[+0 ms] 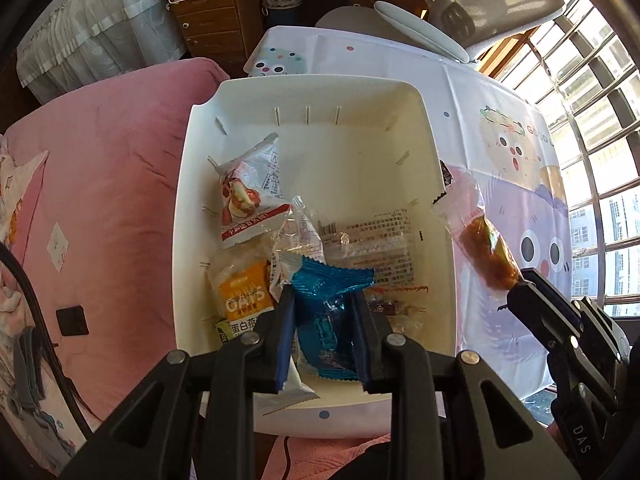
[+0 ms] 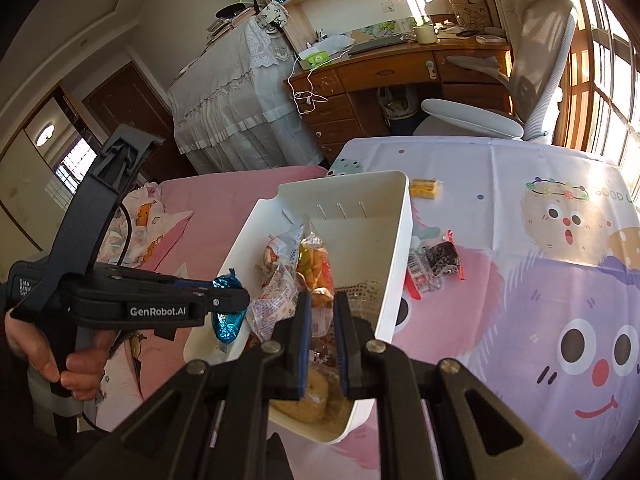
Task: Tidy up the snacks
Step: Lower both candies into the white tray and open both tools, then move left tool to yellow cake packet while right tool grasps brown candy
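A white bin (image 1: 436,216) stands on the cartoon tablecloth and holds several snack packets, among them a red-and-white one (image 1: 248,196) and an orange oats one (image 1: 244,294). My left gripper (image 1: 324,300) is shut on a blue foil snack (image 1: 332,304) and holds it over the bin's near end; it also shows in the right wrist view (image 2: 226,312). My right gripper (image 2: 320,300) is shut on a clear packet of orange snack (image 2: 316,264), held above the bin (image 2: 402,248). That packet hangs beside the bin's right wall in the left wrist view (image 1: 484,248).
A dark cookie packet (image 2: 442,258), a red-edged packet (image 2: 420,276) and a yellow snack (image 2: 426,189) lie on the tablecloth (image 2: 520,240) right of the bin. A pink bed (image 1: 100,200) is to the left. A desk and chair stand behind.
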